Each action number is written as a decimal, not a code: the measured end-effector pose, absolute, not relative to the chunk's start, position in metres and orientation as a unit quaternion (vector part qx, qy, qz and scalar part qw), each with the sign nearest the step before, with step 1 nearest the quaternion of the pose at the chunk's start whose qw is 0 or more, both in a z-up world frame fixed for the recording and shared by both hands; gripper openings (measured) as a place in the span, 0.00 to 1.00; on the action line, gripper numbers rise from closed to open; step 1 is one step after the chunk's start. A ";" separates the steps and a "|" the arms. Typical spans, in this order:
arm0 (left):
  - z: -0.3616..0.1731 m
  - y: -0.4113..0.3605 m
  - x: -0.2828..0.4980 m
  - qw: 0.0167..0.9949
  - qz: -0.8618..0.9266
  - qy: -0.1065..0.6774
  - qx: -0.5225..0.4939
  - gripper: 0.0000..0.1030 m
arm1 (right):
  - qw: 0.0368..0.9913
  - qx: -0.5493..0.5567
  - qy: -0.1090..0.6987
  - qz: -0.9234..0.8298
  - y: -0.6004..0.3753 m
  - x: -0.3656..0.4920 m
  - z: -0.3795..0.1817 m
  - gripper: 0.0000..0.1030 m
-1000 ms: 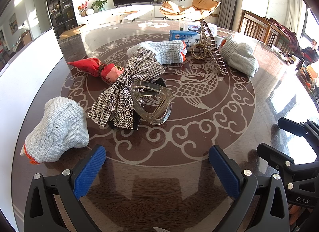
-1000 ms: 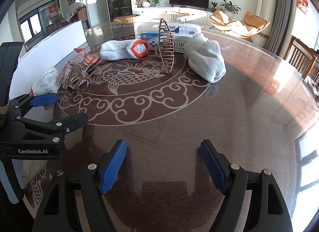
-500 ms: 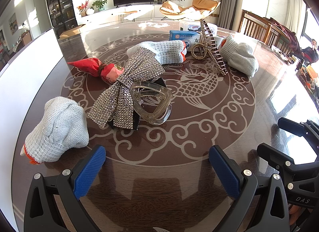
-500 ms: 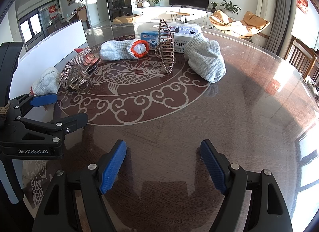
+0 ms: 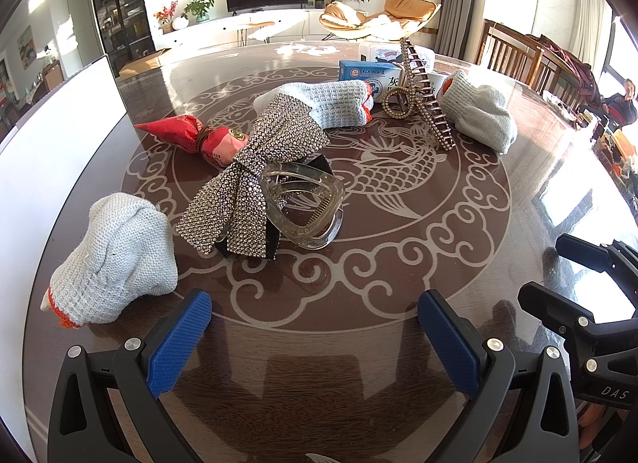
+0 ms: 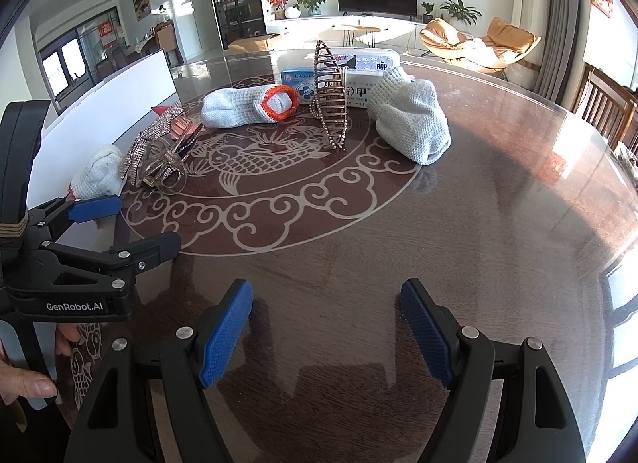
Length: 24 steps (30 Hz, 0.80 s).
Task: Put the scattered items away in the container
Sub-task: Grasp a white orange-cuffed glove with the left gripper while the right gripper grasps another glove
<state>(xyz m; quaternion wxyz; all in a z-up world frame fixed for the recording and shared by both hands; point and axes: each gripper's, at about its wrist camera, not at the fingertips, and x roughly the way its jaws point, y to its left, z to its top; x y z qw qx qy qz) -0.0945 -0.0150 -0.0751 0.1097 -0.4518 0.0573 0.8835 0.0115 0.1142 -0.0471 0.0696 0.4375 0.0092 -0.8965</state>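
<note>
Both blue-padded grippers, left and right, spread wide, empty, near edge; rolled white knit glove nearest left, likely first pick.

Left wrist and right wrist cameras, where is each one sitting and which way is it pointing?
Left wrist: low behind the open left gripper, facing the rhinestone bow and clear hair claw; right gripper at its right edge.
Right wrist: behind the open right gripper, facing the gold hair claw; left gripper and a hand at left.
Shared: same table, clutter, TV.
</note>
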 end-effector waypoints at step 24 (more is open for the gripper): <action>-0.050 -0.096 -0.125 0.197 0.845 0.153 -0.472 1.00 | 0.068 0.438 0.012 -0.896 0.114 0.011 -0.047 0.76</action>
